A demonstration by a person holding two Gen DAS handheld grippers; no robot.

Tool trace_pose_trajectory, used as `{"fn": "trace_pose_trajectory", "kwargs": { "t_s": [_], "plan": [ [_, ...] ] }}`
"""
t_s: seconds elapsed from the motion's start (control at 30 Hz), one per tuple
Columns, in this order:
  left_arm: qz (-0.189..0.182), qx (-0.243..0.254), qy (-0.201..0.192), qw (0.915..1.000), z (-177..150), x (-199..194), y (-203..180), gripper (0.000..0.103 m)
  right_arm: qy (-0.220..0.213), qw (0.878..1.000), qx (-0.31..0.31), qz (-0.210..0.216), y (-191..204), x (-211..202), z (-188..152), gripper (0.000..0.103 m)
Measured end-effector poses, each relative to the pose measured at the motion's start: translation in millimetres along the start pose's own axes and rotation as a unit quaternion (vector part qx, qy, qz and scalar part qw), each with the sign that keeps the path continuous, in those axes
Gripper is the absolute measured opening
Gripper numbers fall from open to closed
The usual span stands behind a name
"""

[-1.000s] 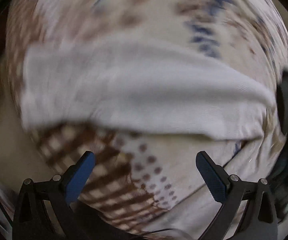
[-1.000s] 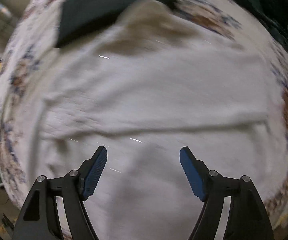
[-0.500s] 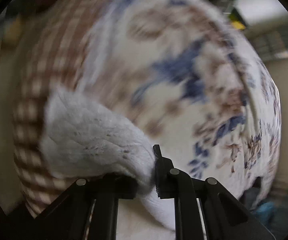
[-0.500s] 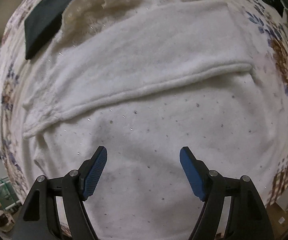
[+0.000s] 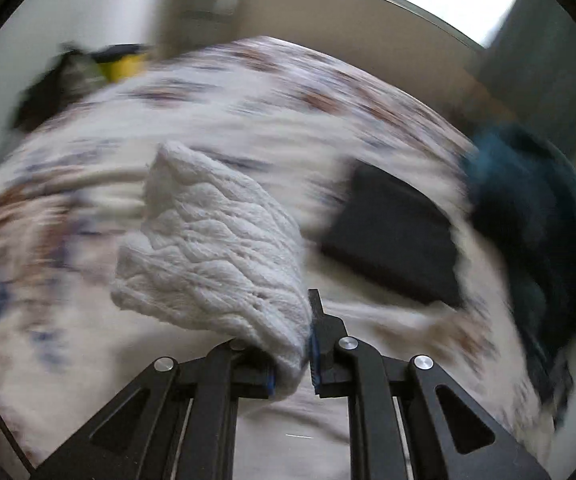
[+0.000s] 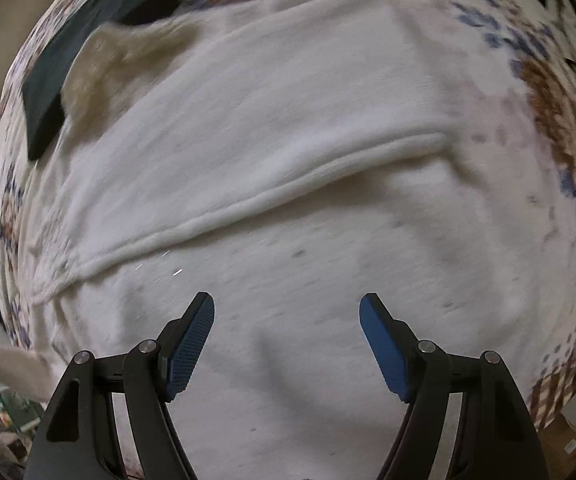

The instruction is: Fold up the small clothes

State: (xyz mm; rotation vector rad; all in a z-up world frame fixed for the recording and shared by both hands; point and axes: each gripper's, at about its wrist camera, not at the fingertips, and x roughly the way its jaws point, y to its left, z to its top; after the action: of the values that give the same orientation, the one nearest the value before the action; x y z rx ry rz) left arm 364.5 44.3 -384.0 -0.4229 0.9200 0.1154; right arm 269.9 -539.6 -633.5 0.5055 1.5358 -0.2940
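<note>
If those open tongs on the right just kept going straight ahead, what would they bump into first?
Most likely the white garment spread on the bed: the right tongs point straight at it, with nothing between. How far off it lies is unclear.

The left gripper [image 5: 292, 364] is made of black plastic. Each of its two arms has a hole shaped like a triangle cut through it. Round shiny silver screws sit on the joints. A thin strip of blue shows along the inside of its fingers.

The right gripper [image 6: 287, 346] has the same black arms, triangle holes and silver screws. Its finger pads [image 6: 384, 350] are bright blue, long and rounded, and one has a bumpy grid pattern.
</note>
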Motion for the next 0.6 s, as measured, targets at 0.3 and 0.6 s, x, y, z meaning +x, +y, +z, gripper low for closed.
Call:
{"fn": "trace_pose_trajectory", "kwargs": {
  "t_s": [0.3, 0.6],
  "plan": [
    [-0.155, 0.098, 0.169, 0.9683, -85, 85, -190, 0.015, -0.01, 0.999, 0.026, -0.045, -88, -16, 7, 0.077],
    [-0.082, 0.189, 0.12, 0.9711, -61, 33, -147, 0.094, -0.031, 0.997, 0.065, 0.013, -154, -66, 50, 0.077]
  ]
}}
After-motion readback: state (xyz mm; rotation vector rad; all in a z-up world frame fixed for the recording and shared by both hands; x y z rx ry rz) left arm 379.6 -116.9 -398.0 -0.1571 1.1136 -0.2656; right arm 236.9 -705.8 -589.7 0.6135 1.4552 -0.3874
